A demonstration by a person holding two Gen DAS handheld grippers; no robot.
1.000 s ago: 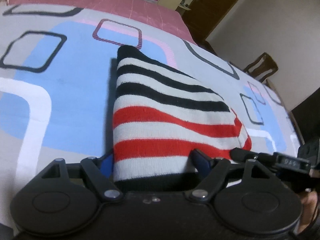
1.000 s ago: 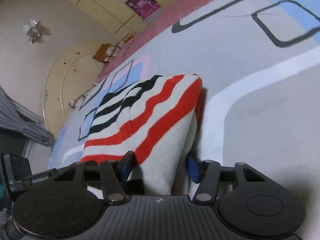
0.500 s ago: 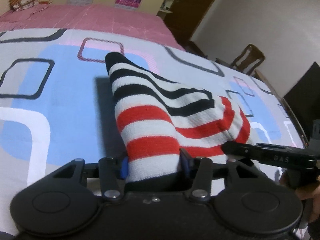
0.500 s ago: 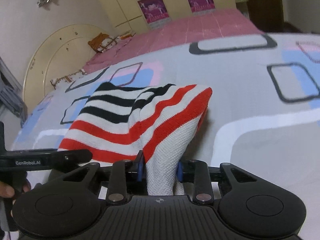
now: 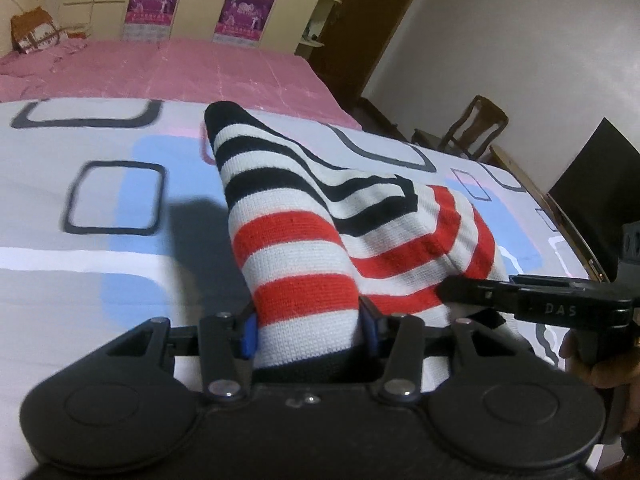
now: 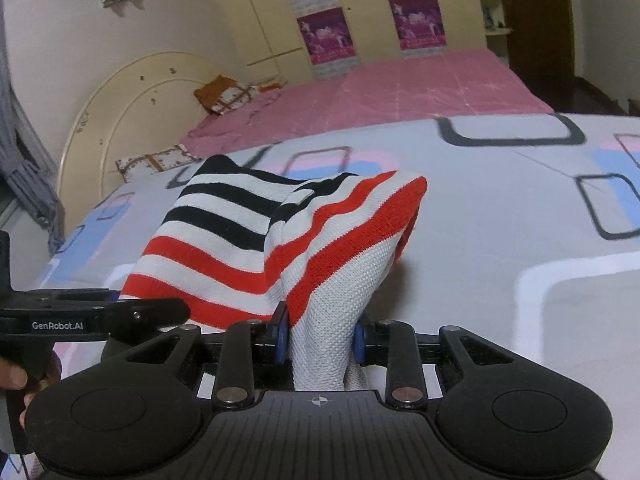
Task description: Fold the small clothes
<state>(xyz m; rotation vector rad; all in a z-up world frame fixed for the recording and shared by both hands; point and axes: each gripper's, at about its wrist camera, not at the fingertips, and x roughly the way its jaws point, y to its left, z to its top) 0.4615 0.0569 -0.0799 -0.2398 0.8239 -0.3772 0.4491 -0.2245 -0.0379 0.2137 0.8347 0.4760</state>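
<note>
A bed sheet (image 5: 60,280) printed with blue, pink and grey rounded rectangles serves as the folding surface, with a pink bedspread (image 5: 180,68) beyond it and a wooden chair (image 5: 476,124) by the far wall. Above the sheet, a black, white and red striped knit garment (image 5: 296,240) is raised by its near edge, its far black-striped end trailing down toward the sheet, apparently so the lifted half can be carried over the rest in a fold. The 2 handheld grippers share the load, 1 at each near corner, which keeps the edge spread instead of bunching. The left gripper (image 5: 306,330) has its blue pads clamped on the red-and-white hem. The right gripper (image 6: 320,338), seen from its own camera, pinches a gathered white section of the same garment, inside face outward. A hand (image 5: 600,364) grips the right tool's handle.
</note>
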